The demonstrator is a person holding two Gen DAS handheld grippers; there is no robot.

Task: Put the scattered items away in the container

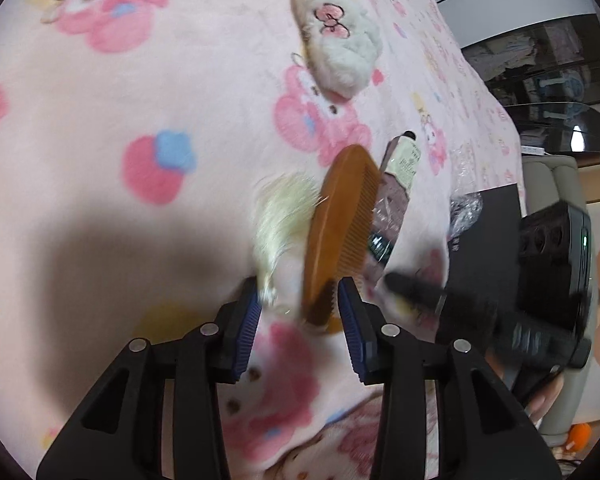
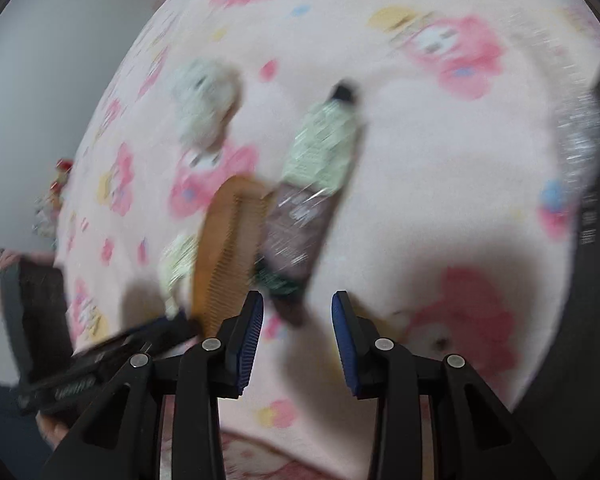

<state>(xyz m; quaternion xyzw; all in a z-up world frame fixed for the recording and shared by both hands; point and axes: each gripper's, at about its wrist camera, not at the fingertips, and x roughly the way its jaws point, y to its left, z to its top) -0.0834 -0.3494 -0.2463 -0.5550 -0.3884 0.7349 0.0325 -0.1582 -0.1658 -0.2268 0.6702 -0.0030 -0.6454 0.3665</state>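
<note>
comb [image 1: 336,232] | between fur tuft [image 1: 280,216], tube [image 1: 392,200] | blanket [image 1: 140,100]

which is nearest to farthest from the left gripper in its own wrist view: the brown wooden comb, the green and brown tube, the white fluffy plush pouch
From the left gripper:
1. Brown wooden comb, its near end between the open fingers.
2. Green and brown tube, just beyond, on the comb's right.
3. White fluffy plush pouch, far up the pink blanket.

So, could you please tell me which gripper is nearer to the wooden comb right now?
Left. The left gripper is open, its fingers straddling the near end of the wooden comb. The right gripper, also open, sits just right of the comb, lined up with the hand cream tube.
</note>
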